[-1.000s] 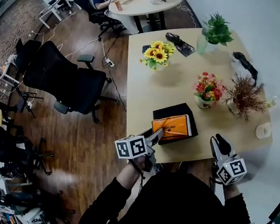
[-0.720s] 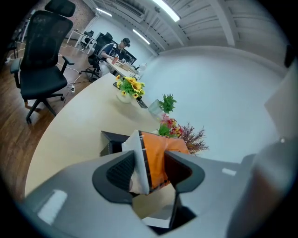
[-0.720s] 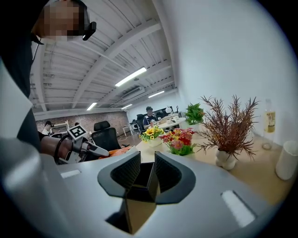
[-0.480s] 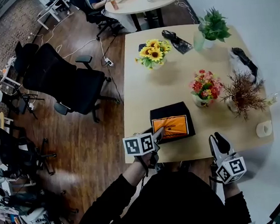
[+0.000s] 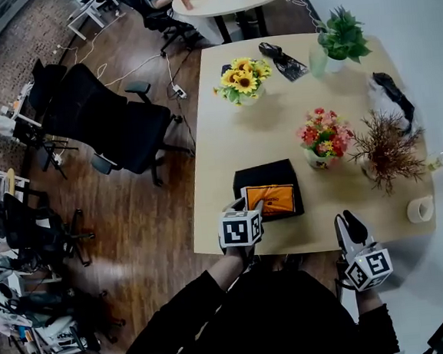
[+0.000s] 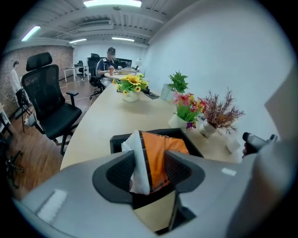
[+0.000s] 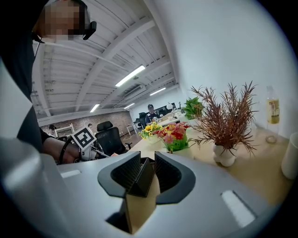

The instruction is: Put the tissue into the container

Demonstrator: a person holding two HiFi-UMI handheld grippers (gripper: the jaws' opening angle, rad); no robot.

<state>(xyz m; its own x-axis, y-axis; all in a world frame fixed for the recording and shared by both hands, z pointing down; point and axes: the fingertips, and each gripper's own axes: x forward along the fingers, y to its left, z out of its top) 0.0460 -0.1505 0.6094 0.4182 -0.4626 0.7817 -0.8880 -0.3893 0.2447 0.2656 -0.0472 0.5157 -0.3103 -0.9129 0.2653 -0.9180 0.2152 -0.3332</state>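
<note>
1. My left gripper (image 6: 148,169) is clamped on the tissue pack (image 6: 153,153), with the orange-and-white wrapper pinched between both jaws.
2. In the head view, the tissue pack (image 5: 273,199) sits over the near half of the black container (image 5: 263,172). I cannot tell whether it rests inside or hangs just above.
3. The container stands close to the near edge of the surface (image 5: 224,118), with my left gripper (image 5: 252,206) reaching in from that edge.
4. My right gripper (image 7: 146,174) has its jaws drawn together with nothing gripped. It hangs off the near right corner of the surface (image 5: 347,221), well apart from the container.
5. Farther back on the surface stand sunflowers (image 5: 242,74), a pot of red flowers (image 5: 324,134) and a dried plant (image 5: 387,150).
</note>
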